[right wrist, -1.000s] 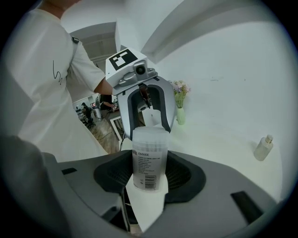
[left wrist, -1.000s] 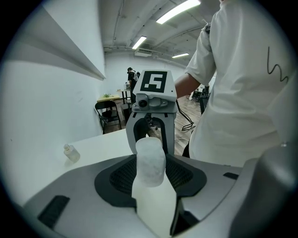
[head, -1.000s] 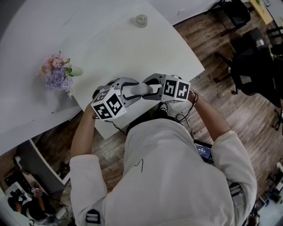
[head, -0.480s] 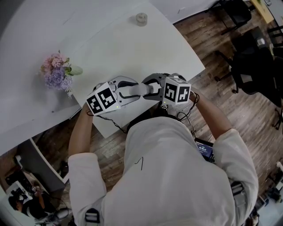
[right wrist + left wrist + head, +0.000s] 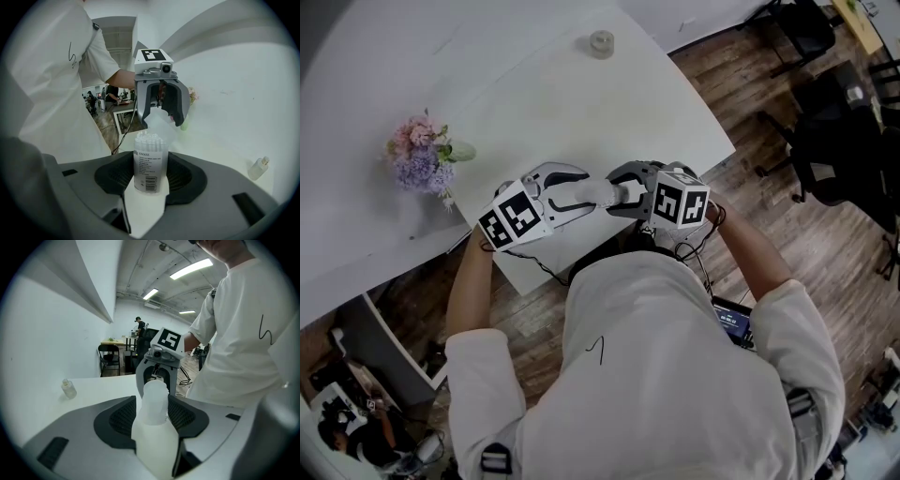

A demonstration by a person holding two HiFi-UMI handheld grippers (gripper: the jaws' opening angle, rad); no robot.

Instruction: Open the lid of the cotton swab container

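Separating lid from body, looks nearly done: right tool (image 5: pixel 151 180) is clenched on the cotton swab container (image 5: pixel 151 164), gripping low on the body w/ the label toward its cam, container upright and swab tips bare at the mouth. Left tool (image 5: pixel 163 117) faces the container head-on, grasping the translucent lid (image 5: pixel 152 427) just above and beyond the container's mouth. Its jaws have just been opening w/ the lid between them, and the pads look to touch it on both sides. The desk (image 5: pixel 581 103) edge sits below the container. IMO to finish clean: keep the right grip firm but don't crush the body. Pull the lid straight along the container's axis till its skirt clears the swab tips, and only then swing it sideways from the container. Tilt early and it'll prob drag swabs out. Left grip seems marginal, so firm up before moving off or the lid drops. Keep the container upright throughout, no spill.
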